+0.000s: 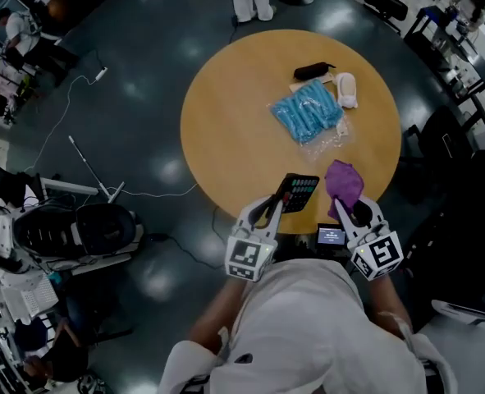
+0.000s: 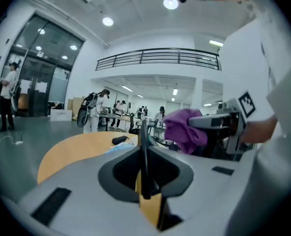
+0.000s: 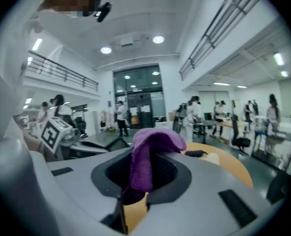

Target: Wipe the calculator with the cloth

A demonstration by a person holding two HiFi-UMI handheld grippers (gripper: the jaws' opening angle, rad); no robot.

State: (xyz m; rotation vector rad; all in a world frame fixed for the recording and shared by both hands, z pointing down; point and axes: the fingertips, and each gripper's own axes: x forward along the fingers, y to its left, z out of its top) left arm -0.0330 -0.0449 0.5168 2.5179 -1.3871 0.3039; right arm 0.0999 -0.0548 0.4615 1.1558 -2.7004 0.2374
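The left gripper (image 1: 276, 205) is clenching the calculator (image 1: 298, 191) by its near end, which is hiding between the jaws. The left gripper view is showing only its thin edge. It is hanging over the table's (image 1: 234, 121) near edge, long axis pointing far, keys showing from above. Just right, the right gripper (image 1: 353, 209) is pinching the cloth (image 1: 344, 182), whose lower end is hiding in the jaws.
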